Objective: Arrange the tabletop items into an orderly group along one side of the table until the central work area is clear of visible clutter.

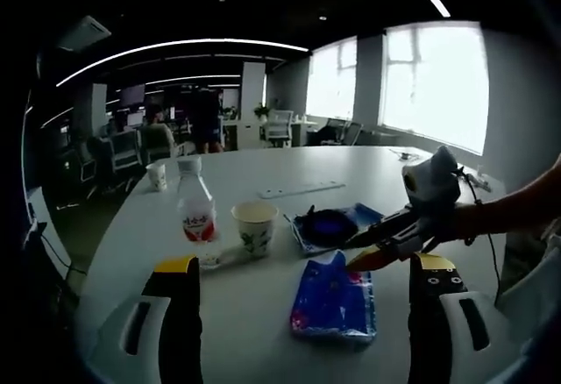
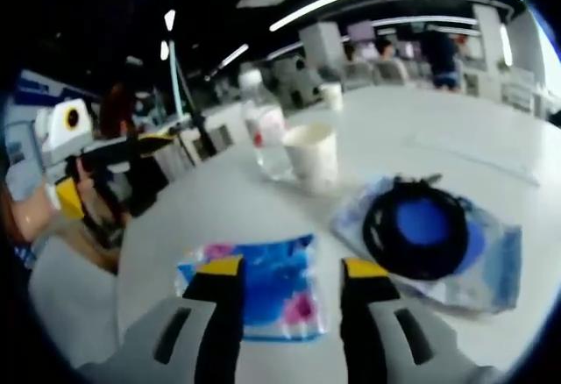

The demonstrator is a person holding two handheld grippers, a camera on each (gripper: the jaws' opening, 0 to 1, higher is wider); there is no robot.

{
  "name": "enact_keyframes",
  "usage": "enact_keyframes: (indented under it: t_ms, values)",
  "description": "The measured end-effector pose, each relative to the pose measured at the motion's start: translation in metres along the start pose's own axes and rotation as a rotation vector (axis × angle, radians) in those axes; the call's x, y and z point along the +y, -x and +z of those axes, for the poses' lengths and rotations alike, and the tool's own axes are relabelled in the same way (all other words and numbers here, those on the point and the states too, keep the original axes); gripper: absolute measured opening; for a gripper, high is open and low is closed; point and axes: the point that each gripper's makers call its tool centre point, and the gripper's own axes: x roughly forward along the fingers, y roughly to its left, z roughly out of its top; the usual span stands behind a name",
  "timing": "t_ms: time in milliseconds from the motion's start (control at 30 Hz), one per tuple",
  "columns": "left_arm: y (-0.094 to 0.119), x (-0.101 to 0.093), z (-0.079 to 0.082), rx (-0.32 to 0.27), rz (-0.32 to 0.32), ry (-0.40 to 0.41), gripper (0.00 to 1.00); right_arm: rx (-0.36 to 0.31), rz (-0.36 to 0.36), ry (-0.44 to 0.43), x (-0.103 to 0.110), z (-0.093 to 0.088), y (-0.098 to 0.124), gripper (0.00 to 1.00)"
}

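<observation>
The white round surface (image 1: 351,169) spreads wide under both my hands, and the clutter sits in a loose cluster near its middle. In my left gripper view, my left tool (image 1: 308,266) hangs above the near edge with its yellow-tipped jaws standing well apart and nothing between them. My right tool (image 1: 375,248) comes in from the right of that view, my arm behind it, its orange tips just at the top edge of the blue packet; from there I cannot tell how its jaws stand. In my right gripper view, the same tool (image 2: 292,268) shows its jaws apart, with the blue packet (image 2: 263,292) lying flat under and between them, not gripped.

Beside the packet lies a clear bag (image 2: 491,257) holding a coiled black cable (image 2: 419,226) around something blue. Beyond these stands a plastic bottle (image 1: 196,204) with a red-and-white label, upright. Just beside it is a paper cup (image 1: 255,226), also upright. A second, smaller cup (image 1: 156,175) stands well apart, toward the far edge of the surface. A flat white strip (image 1: 301,188) lies alone past the bag.
</observation>
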Motion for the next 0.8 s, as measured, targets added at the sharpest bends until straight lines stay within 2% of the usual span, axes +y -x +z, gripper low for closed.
enact_keyframes:
  t_ms: [267,367,467,800]
  values:
    - [0.004,0.008,-0.01,0.022,0.029,0.011,0.99,0.042,-0.023,-0.001,-0.005,-0.012,-0.009,0.29]
    - [0.006,0.011,-0.012,0.024,0.034,0.02,0.99,0.063,-0.034,0.013,-0.006,-0.016,-0.012,0.21]
    - [0.007,0.013,-0.013,0.023,0.037,0.023,0.99,0.064,-0.045,0.015,-0.008,-0.017,-0.013,0.19]
    - [0.007,0.016,-0.02,0.035,0.043,0.034,0.99,0.112,-0.132,0.087,-0.017,-0.023,-0.016,0.08]
